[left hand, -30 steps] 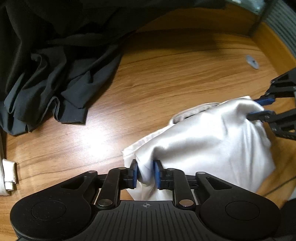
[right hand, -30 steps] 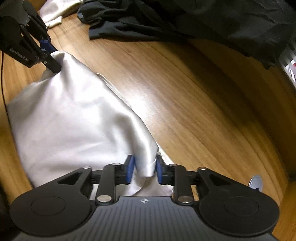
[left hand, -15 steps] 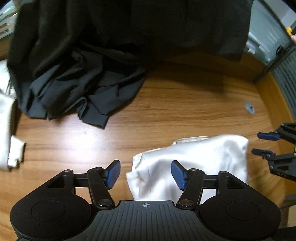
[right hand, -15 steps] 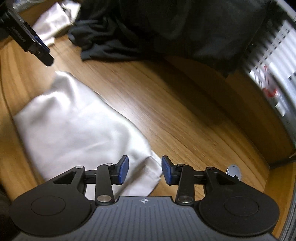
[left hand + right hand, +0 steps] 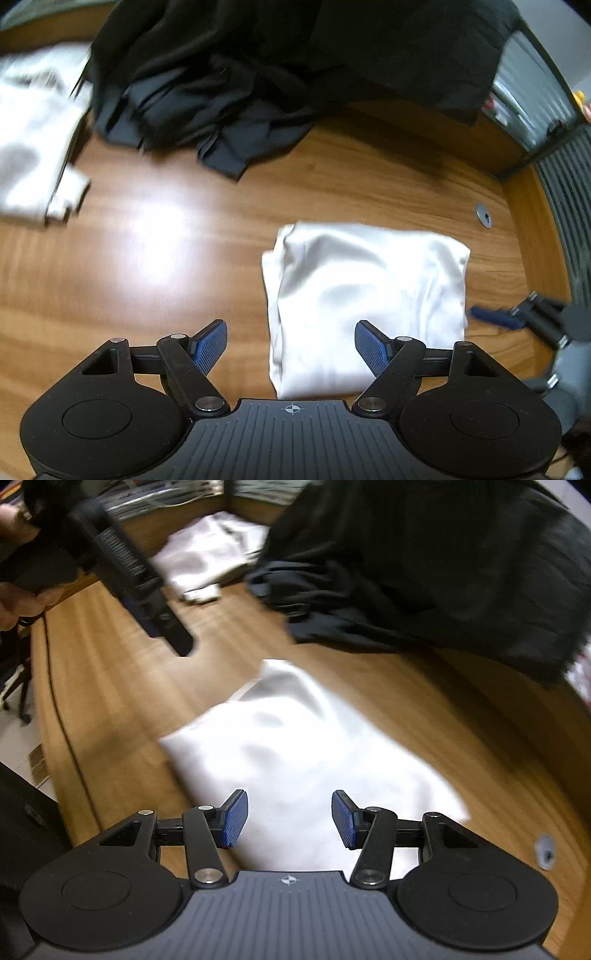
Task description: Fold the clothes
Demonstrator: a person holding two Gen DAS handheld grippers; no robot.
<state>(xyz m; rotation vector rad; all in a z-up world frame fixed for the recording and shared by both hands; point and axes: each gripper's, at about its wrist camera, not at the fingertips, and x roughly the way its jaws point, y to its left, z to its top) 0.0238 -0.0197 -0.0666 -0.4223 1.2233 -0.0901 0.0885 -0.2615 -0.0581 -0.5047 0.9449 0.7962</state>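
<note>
The white cloth (image 5: 369, 295) is laid folded on the table (image 5: 147, 277). Left gripper (image 5: 291, 345) and right gripper (image 5: 288, 819) are opening, nothing pinched.

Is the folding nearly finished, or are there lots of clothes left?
One done: the white garment lies folded on the table. Both grippers, left and right, are opening, holding nothing. Left: the dark clothes and another white piece, still crumpled.

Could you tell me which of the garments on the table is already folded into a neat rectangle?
It is the white garment lying flat nearest the cameras. The other white garment at the far left is rumpled, and the black clothes form a loose heap.
</note>
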